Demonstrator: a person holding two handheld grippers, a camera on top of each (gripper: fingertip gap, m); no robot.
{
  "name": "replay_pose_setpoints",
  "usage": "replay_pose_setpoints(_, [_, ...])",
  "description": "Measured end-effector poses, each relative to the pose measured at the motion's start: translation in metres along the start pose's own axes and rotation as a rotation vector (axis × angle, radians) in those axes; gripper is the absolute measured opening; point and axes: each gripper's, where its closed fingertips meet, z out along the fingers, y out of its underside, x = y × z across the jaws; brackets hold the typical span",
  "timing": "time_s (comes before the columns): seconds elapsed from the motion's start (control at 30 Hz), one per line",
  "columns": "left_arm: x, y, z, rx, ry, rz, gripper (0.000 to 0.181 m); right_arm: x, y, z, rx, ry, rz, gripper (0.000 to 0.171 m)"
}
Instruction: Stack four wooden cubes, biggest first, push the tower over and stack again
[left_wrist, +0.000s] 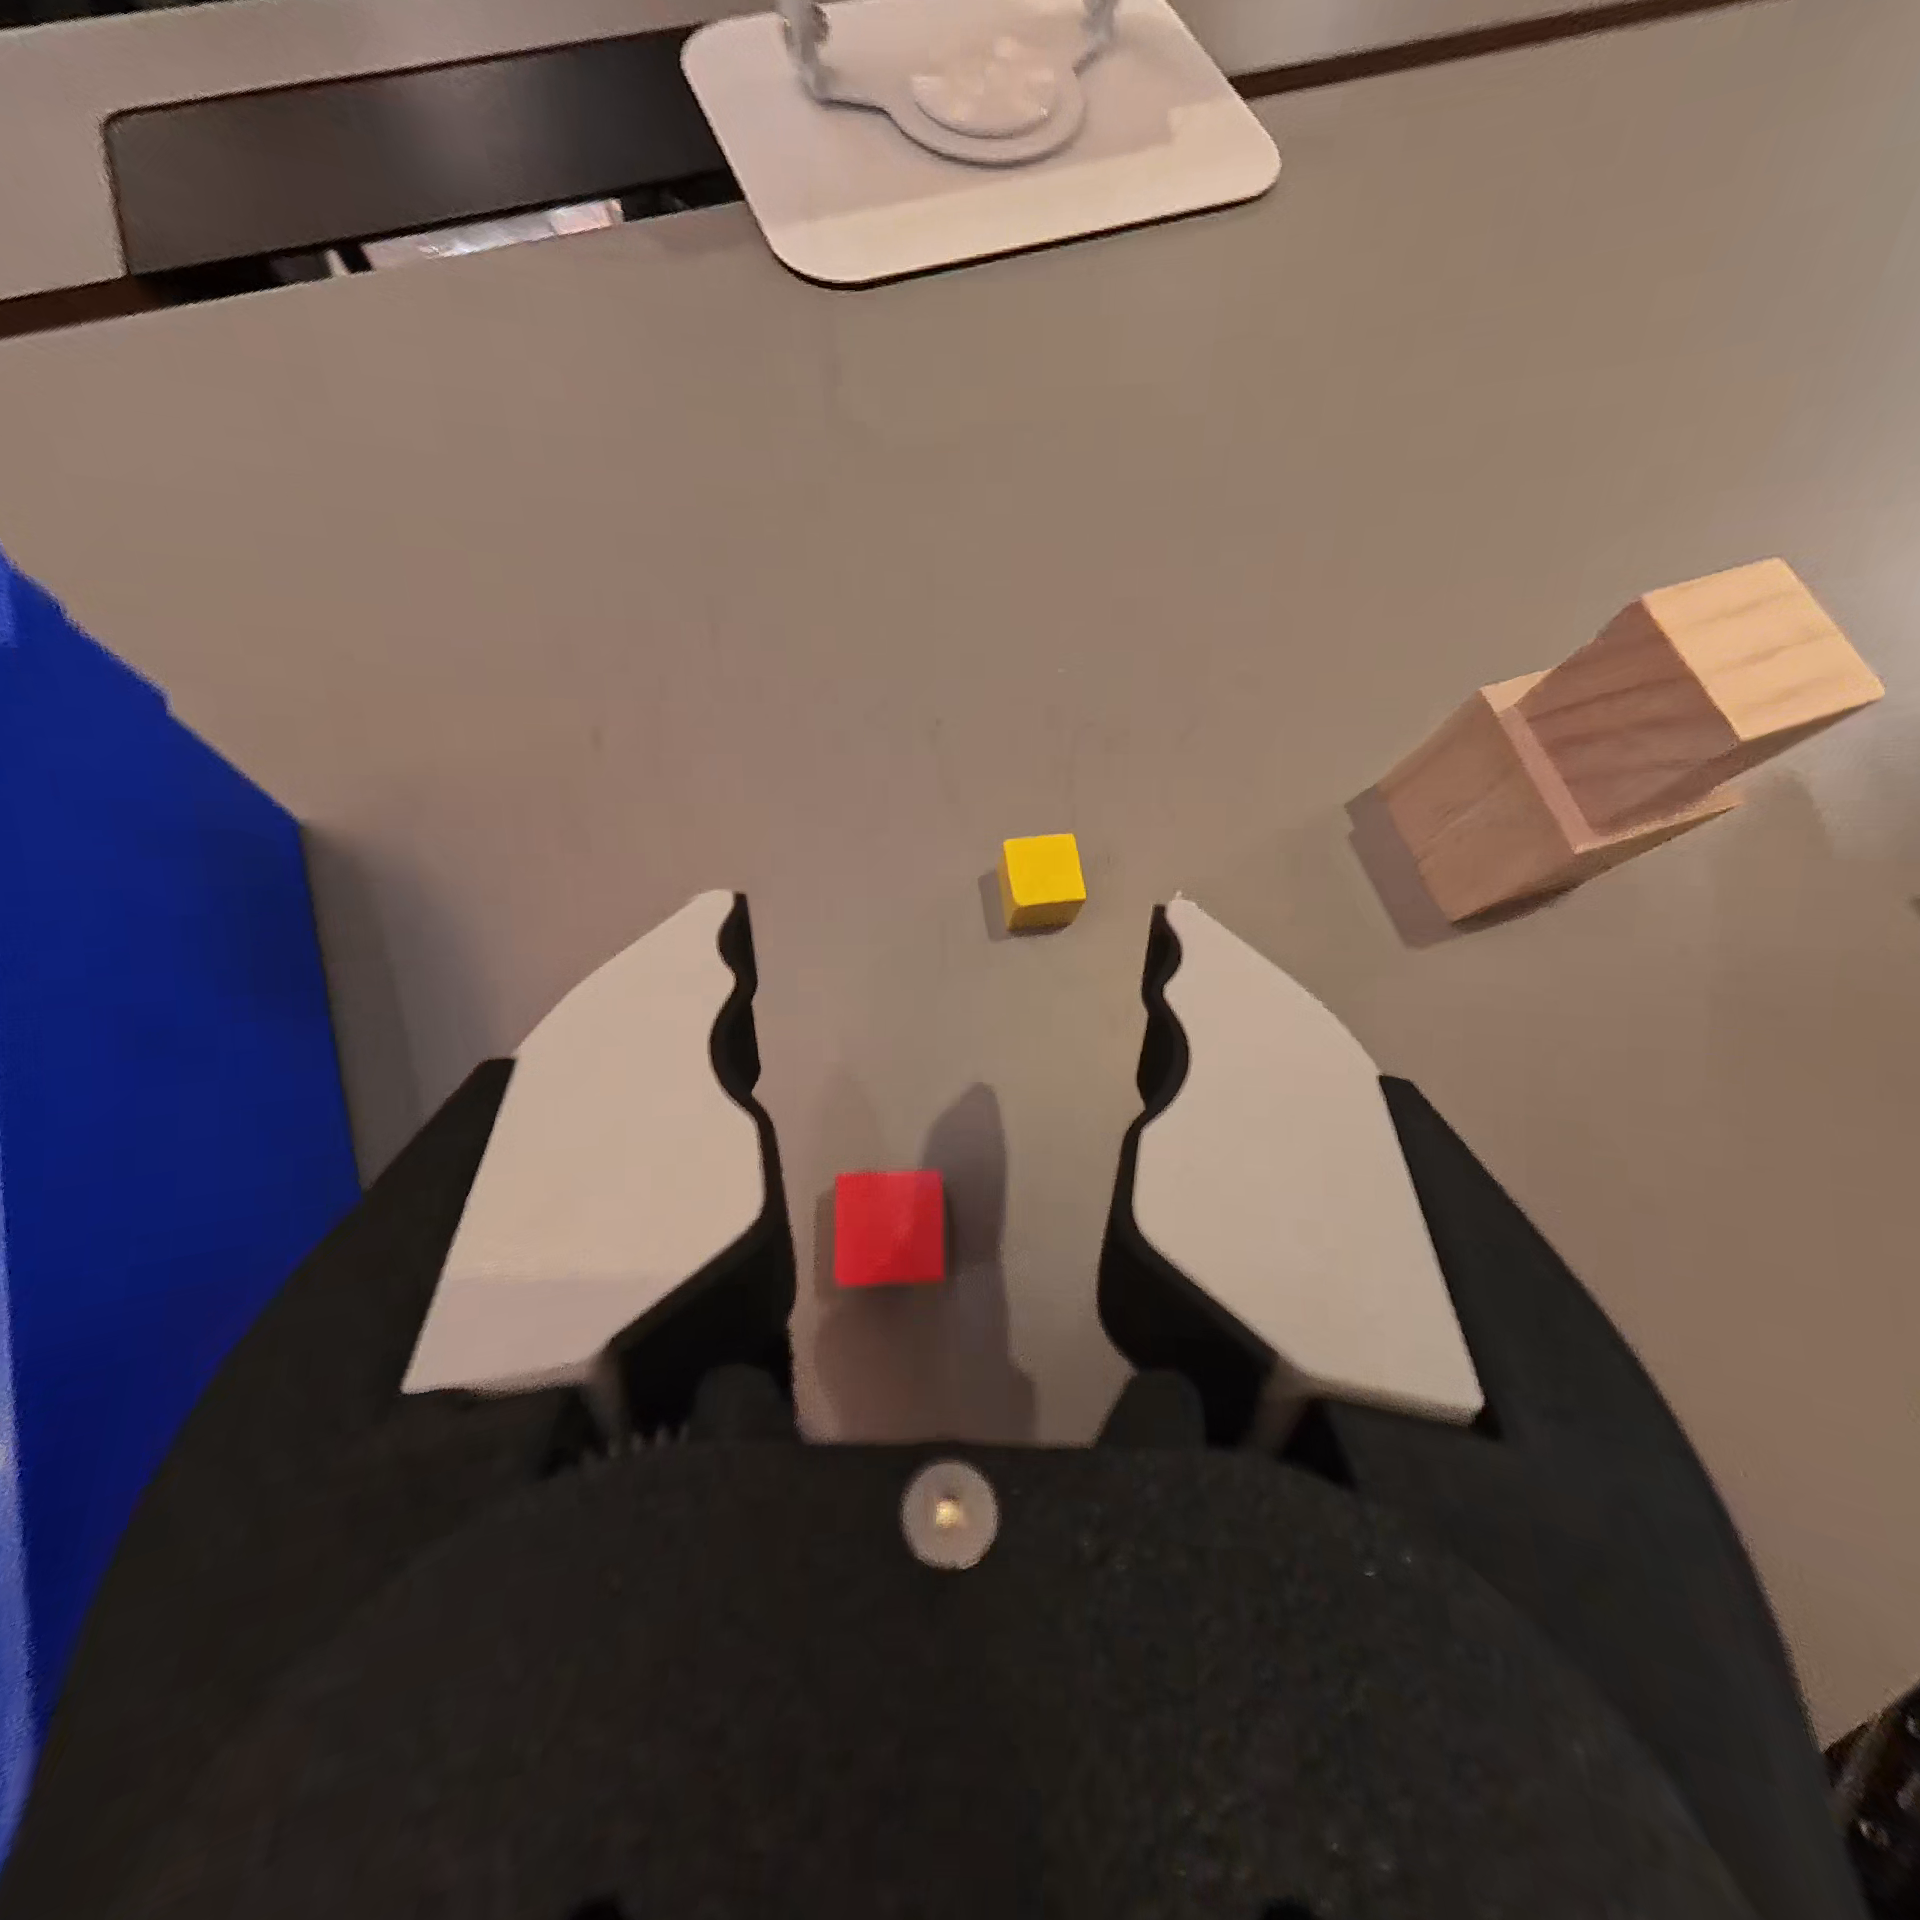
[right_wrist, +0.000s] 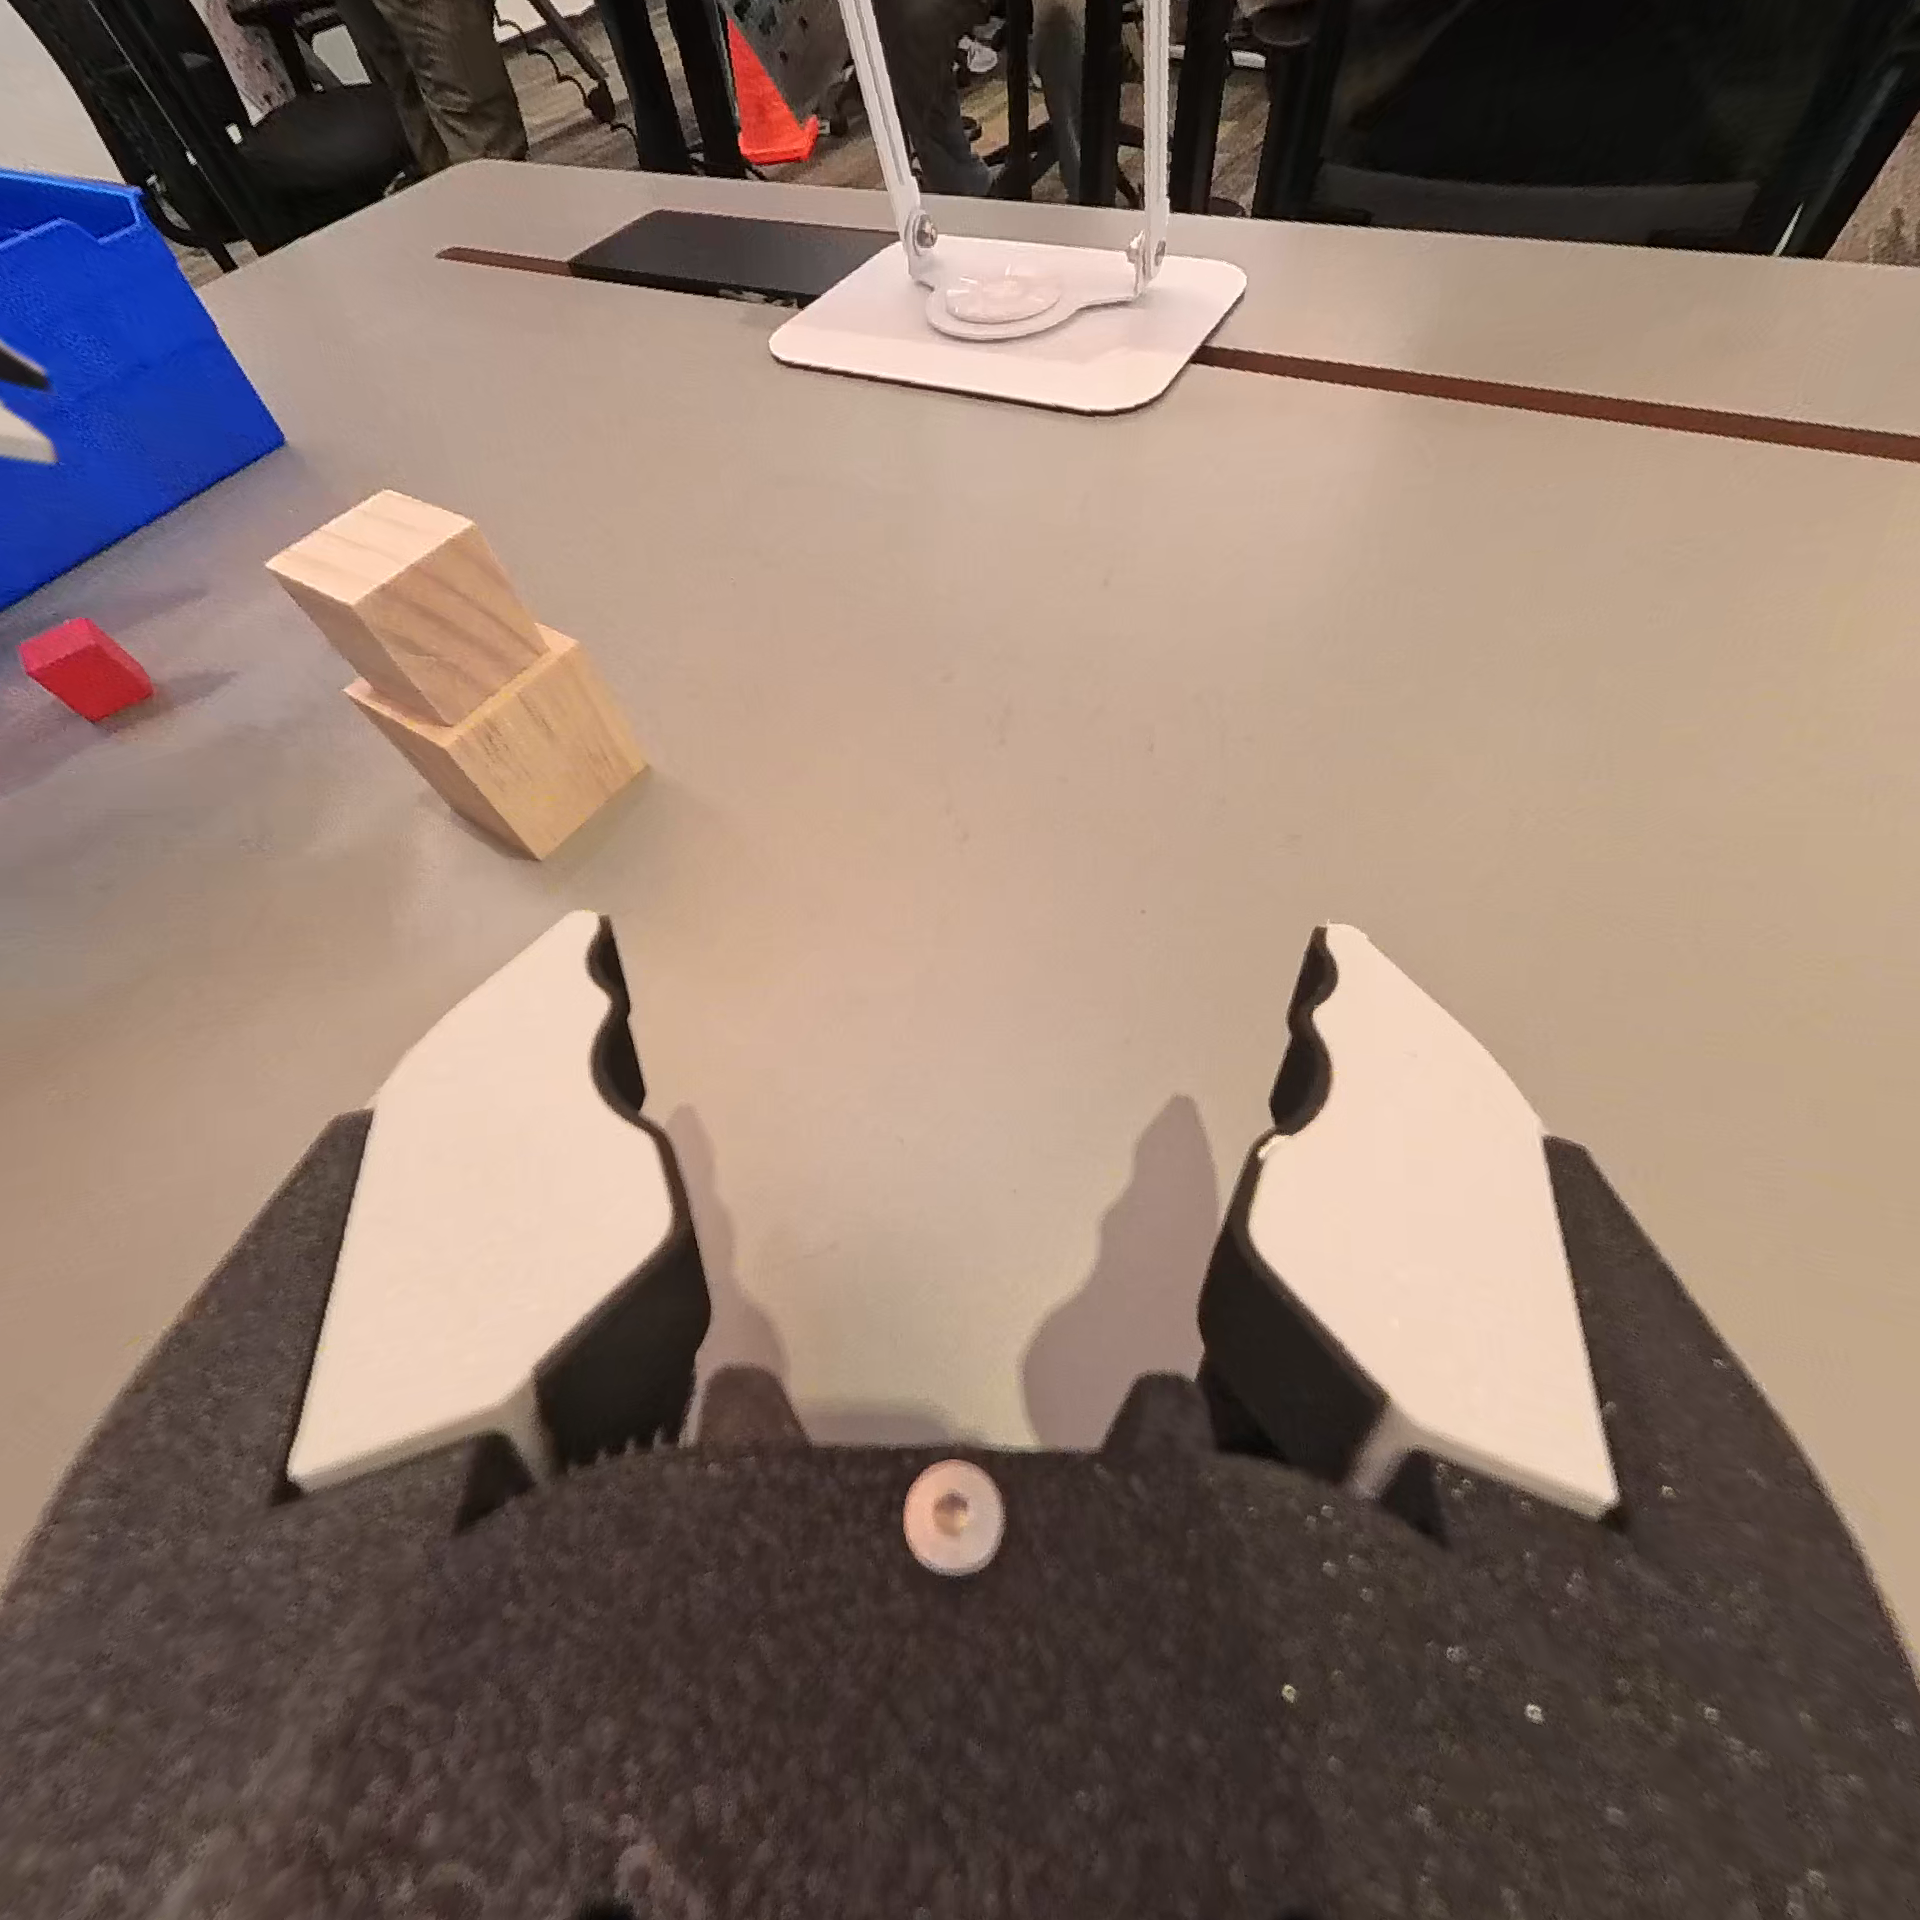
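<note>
I count four cubes on my desk (right_wrist: 1039, 727): two plain wooden ones, one red, one yellow. The smaller wooden cube (right_wrist: 416, 603) sits atop the larger wooden cube (right_wrist: 520, 758), at 2 o'clock from my left gripper (left_wrist: 951, 914). Its jaws are apart; the red cube (left_wrist: 889, 1228) lies between them, untouched, the yellow cube (left_wrist: 1042, 881) at 12 o'clock. My right gripper (right_wrist: 961, 935) is spread, empty.

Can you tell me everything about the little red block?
The red cube is a small block painted plain bright red, with sharp edges and flat faces. It rests on the grey table, touching only the tabletop. It lies in the gap between the open fingers of the left gripper, nearer the left one, and they are not gripping it. It sits apart from the yellow cube and the two stacked plain wooden cubes, near the blue bin.
</note>
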Motion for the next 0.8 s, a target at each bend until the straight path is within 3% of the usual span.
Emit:
replay_pose_setpoints(0.27, [0.003, 0.032, -0.017, 0.121, -0.106, -0.031, 0.072, -0.004, 0.0, 0.001, -0.005, -0.006, -0.007, 0.119])
replay_pose_setpoints(0.57, [-0.013, 0.076, 0.001, 0.002, -0.164, -0.06, 0.072, -0.004, 0.0, 0.0, -0.001, -0.007, -0.003, 0.119])
replay_pose_setpoints(0.8, [-0.015, 0.086, 0.007, -0.051, -0.137, -0.076, 0.067, -0.004, 0.0, 0.001, -0.004, -0.01, -0.007, 0.119])
